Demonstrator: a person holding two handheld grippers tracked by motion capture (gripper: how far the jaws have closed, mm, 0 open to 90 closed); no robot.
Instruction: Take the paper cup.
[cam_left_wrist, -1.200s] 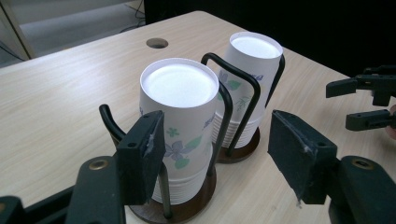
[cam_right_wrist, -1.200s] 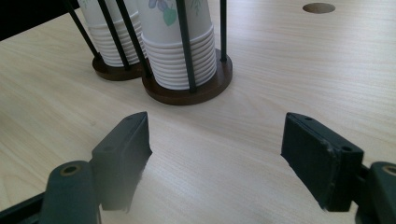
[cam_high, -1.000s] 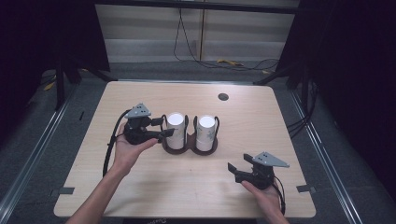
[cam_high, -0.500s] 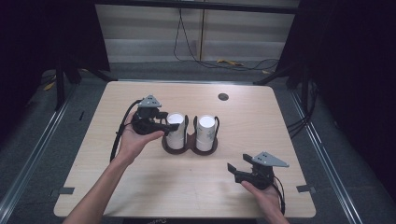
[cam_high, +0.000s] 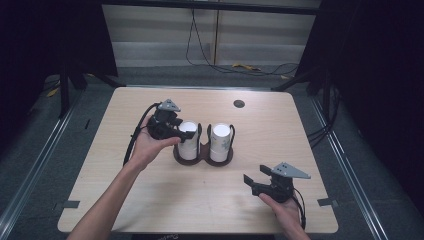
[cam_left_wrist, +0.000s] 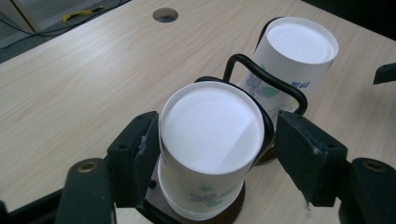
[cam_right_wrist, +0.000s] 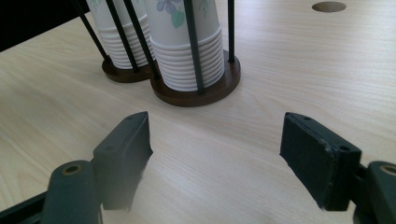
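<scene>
Straddling the near stack of white, flower-printed paper cups, the left gripper has its fingers just opened; one pad touches the cup wall, the other stands clear. The stack sits in a dark wire double holder at the centre of the pale wooden surface. At five o'clock, the right gripper is held with fingers spread, empty.

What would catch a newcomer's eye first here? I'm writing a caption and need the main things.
Mid-table stands a dark two-ring cup holder with two stacks of upturned white flowered paper cups. The left gripper straddles the top of the left stack: its jaws have just been opening, one pad at the cup's wall, the other apart from it. The right gripper rests open near the table's front right corner, nothing between its jaws.
</scene>
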